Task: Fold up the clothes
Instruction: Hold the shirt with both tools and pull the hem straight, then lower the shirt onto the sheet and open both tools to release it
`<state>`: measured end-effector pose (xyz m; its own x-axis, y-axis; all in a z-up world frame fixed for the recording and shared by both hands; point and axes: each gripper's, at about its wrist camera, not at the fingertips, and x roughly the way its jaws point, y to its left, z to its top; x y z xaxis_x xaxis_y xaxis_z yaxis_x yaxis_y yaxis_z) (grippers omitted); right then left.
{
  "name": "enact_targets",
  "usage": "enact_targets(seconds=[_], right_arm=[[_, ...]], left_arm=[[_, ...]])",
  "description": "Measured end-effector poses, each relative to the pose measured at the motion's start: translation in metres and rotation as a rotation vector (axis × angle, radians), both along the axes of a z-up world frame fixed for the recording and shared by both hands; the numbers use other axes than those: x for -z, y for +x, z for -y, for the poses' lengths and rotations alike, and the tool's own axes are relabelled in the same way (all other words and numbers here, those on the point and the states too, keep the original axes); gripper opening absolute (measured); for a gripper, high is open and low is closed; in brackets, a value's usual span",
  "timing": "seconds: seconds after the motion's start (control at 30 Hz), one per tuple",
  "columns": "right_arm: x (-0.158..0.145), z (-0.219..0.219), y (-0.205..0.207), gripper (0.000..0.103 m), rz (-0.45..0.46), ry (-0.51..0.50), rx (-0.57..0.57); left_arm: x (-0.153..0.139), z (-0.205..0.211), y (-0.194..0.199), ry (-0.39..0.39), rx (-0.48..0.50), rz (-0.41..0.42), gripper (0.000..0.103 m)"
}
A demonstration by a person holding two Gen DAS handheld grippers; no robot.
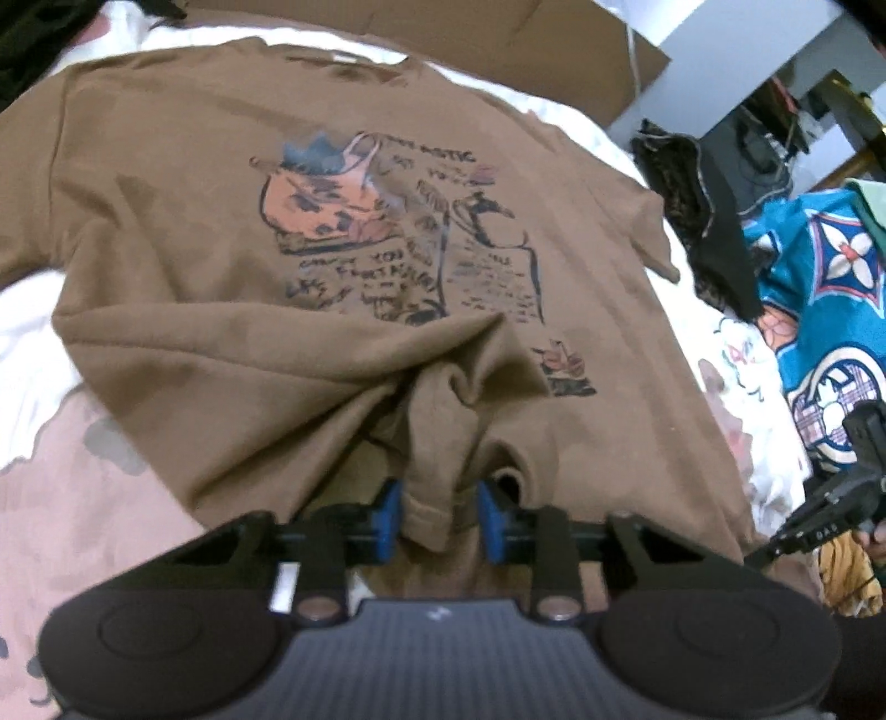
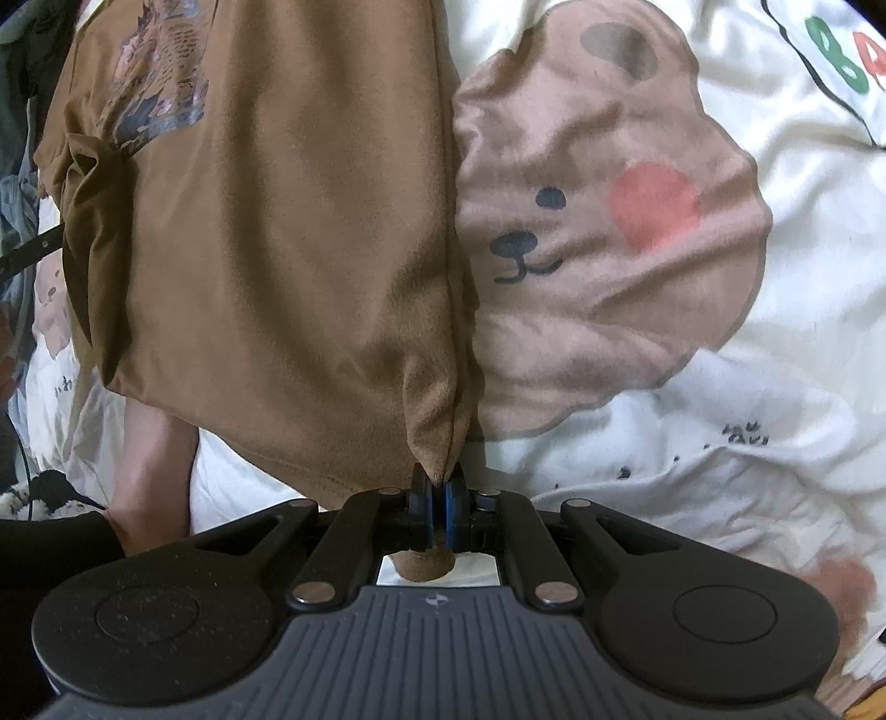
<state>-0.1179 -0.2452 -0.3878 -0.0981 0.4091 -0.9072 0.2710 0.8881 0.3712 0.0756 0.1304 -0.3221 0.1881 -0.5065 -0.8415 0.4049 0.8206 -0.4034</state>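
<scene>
Two tongs each had a piece of one brown T-shirt (image 1: pixel 310 310). The left tongs (image 1: pixel 436 518) had blue pads on both sides of a bunched fold at the shirt's bottom edge. The pads touched the cloth, but there was a gap between them, so I cannot tell how hard they squeezed. The cloth puckered up in wrinkles just past the pads.

The right tongs (image 2: pixel 438 501) were squeezed tight on a corner of the same shirt. A little bit of brown cloth stuck out behind the pads. From that corner a long folded edge of the shirt ran straight away from the tongs.

The shirt lay spread on a bed, with its picture side up. The picture (image 1: pixel 387 232) had an orange shape and dark scribbled writing. Under the shirt was a white bed sheet (image 2: pixel 775 387) with a big bear face (image 2: pixel 598 221) on it, just beside the shirt's folded edge. The bear had a pink cheek.

Near the right edge of the bed lay a blue patterned cloth (image 1: pixel 825 288) and a dark cloth (image 1: pixel 703 221). A piece of brown cardboard (image 1: pixel 498 39) lay past the shirt's collar.
</scene>
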Motion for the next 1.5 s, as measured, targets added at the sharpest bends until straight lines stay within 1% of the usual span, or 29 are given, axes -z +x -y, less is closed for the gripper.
enact_targets(seconds=[0.03,0.1,0.2,0.27,0.37,0.47,0.6,0.7,0.83,0.9,1.0,1.07,1.2,1.27,1.4,1.5], right_arm=[[0.0,-0.003,-0.001,0.003,0.002,-0.001,-0.01],[0.0,-0.007,-0.003,0.002,0.0,-0.005,-0.024],[-0.01,-0.001,-0.004,0.003,0.011,-0.024,-0.036],[-0.02,0.001,-0.003,0.003,0.035,-0.047,-0.07],[-0.034,0.009,0.002,0.002,0.054,-0.051,-0.084],[-0.046,0.009,0.007,0.002,0.07,-0.05,-0.095],[-0.06,0.006,0.005,0.002,0.097,-0.043,-0.112],[-0.069,0.009,0.001,0.002,0.115,-0.038,-0.115],[-0.082,0.017,-0.003,0.002,0.136,-0.02,-0.123],[-0.088,0.022,-0.005,0.002,0.141,0.006,-0.126],[-0.098,0.034,-0.012,0.002,0.143,0.015,-0.126],[-0.101,0.041,-0.017,0.002,0.143,0.011,-0.121],[-0.1,0.044,-0.026,0.002,0.143,0.013,-0.117],[-0.1,0.042,-0.028,0.002,0.143,0.017,-0.141],[-0.102,0.039,-0.029,0.002,0.133,-0.002,-0.181],[-0.098,0.039,-0.028,0.002,0.129,-0.026,-0.186]], left_arm=[[0.0,0.0,0.0,-0.001,0.009,0.006,0.009],[-0.001,0.001,-0.001,0.003,0.032,0.021,0.009],[-0.006,-0.001,-0.001,0.017,0.031,0.039,0.008],[-0.016,-0.01,-0.002,0.026,-0.003,0.04,0.008],[-0.036,-0.029,-0.007,0.011,-0.057,0.037,0.007],[-0.054,-0.05,-0.017,0.017,-0.106,0.039,0.007],[-0.076,-0.082,-0.039,0.014,-0.199,0.019,0.006],[-0.093,-0.106,-0.056,0.031,-0.262,0.007,0.006],[-0.109,-0.133,-0.077,0.044,-0.338,-0.027,0.005],[-0.115,-0.144,-0.087,0.055,-0.368,-0.045,0.005],[-0.12,-0.155,-0.103,0.084,-0.4,-0.08,0.005],[-0.119,-0.16,-0.113,0.092,-0.42,-0.117,0.005],[-0.118,-0.164,-0.126,0.118,-0.444,-0.169,0.005],[-0.117,-0.164,-0.13,0.131,-0.447,-0.188,0.004],[-0.109,-0.159,-0.136,0.21,-0.438,-0.245,0.004],[-0.098,-0.157,-0.137,0.244,-0.431,-0.266,0.004]])
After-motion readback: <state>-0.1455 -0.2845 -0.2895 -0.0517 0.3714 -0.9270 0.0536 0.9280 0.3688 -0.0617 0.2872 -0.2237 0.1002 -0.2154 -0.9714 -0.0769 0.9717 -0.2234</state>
